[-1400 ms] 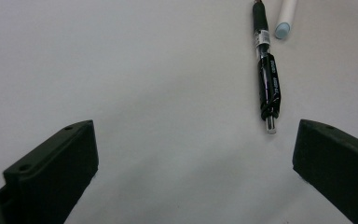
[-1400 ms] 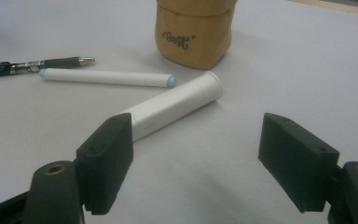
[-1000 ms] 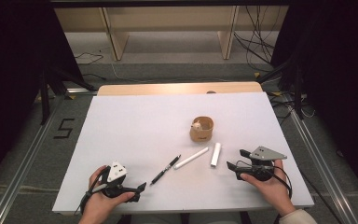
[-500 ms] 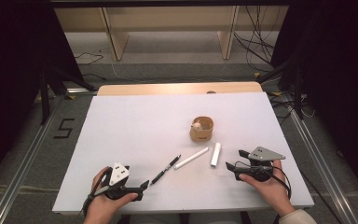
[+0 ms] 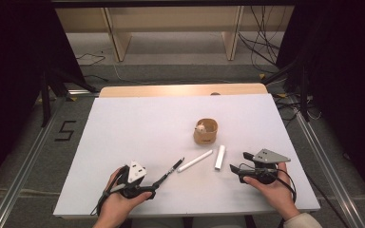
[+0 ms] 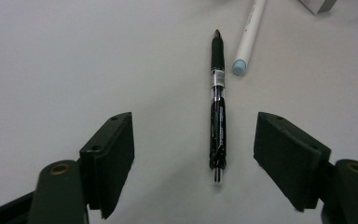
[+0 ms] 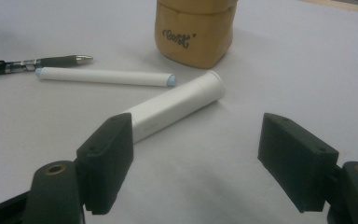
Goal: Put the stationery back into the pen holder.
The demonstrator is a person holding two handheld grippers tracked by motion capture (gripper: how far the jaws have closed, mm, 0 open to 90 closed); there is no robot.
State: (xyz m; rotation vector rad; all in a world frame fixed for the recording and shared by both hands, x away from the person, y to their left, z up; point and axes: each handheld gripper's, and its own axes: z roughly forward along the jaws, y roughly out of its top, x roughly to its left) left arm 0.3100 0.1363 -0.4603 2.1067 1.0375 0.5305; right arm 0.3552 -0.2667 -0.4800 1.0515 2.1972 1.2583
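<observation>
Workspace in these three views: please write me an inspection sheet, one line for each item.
Surface: white table top, flat, with a bare wooden strip along the far edge.
Job's things: black pen lies between the open jaws of the left gripper, untouched; thin white stick with pale blue ends; thicker white tube lies ahead of the right gripper; tan pouch stands upright behind them.
Clutter: nothing seen.
Grippers: both open, each held low over the near edge in a hand.
Cables: one trails from each gripper; more lie on the floor at far right.
Surroundings: grey floor with a "5" mark at left, wooden frame legs behind, dark sides.
</observation>
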